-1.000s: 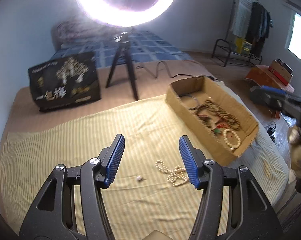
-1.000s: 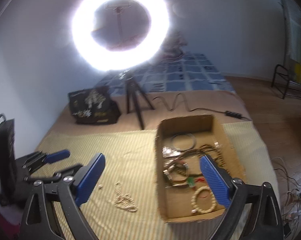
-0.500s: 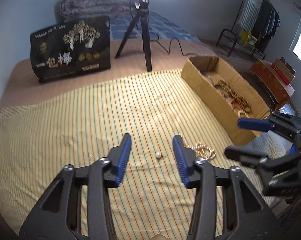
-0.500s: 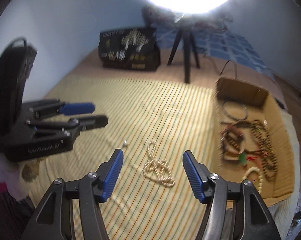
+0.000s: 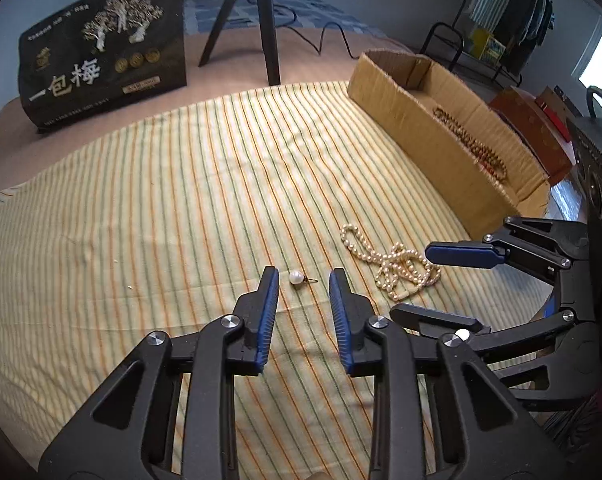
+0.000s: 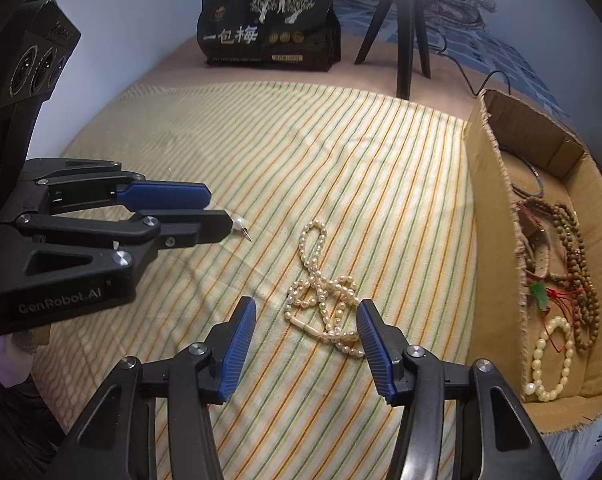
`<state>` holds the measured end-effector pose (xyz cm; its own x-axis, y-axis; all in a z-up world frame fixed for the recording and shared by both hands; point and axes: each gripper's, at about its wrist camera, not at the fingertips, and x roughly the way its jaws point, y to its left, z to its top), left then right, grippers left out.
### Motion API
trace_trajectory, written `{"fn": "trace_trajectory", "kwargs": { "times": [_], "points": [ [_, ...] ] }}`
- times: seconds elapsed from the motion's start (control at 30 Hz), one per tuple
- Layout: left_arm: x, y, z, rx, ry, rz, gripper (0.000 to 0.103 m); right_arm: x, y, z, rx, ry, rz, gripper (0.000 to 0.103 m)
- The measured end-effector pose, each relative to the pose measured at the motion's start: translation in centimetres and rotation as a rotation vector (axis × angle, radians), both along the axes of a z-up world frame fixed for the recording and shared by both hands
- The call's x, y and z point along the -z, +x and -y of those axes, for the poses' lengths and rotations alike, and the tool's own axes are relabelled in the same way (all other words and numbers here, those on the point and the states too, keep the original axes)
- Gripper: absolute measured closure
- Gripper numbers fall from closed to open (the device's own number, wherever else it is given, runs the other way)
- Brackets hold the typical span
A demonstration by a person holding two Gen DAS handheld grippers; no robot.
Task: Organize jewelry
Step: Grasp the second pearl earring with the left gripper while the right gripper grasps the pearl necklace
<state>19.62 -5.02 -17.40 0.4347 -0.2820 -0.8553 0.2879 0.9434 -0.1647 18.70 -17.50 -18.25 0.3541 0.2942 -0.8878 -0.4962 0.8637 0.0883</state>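
- The left tool (image 5: 303,280) stood with its jaws apart around a loose pearl earring (image 5: 296,277) on the striped cloth (image 5: 181,200); by my reading, the pick-up step was in hand
- The right tool (image 6: 305,316) was likewise spread, straddling the pearl necklace (image 6: 321,292); next, each probably needed lowering, then closing gently
- Only the right wrist view showed the cardboard box (image 6: 489,240) interior: wooden beads (image 6: 577,248) and a white bracelet (image 6: 549,360); the left showed the earring's hook clearly
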Motion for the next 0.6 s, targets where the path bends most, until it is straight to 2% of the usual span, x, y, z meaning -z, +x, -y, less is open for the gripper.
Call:
{"fn": "trace_trajectory", "kwargs": {
  "times": [0.47, 0.6],
  "points": [
    [2.4, 0.7, 1.3, 0.035, 0.044, -0.022, 0.077, 1.1, 0.9, -0.2, 0.003, -0.023, -0.008, 0.049],
    [2.5, 1.0, 1.3, 0.033, 0.044, -0.021, 0.083, 1.3, 1.0, -0.3, 0.001, -0.026, -0.008, 0.049]
  ]
}}
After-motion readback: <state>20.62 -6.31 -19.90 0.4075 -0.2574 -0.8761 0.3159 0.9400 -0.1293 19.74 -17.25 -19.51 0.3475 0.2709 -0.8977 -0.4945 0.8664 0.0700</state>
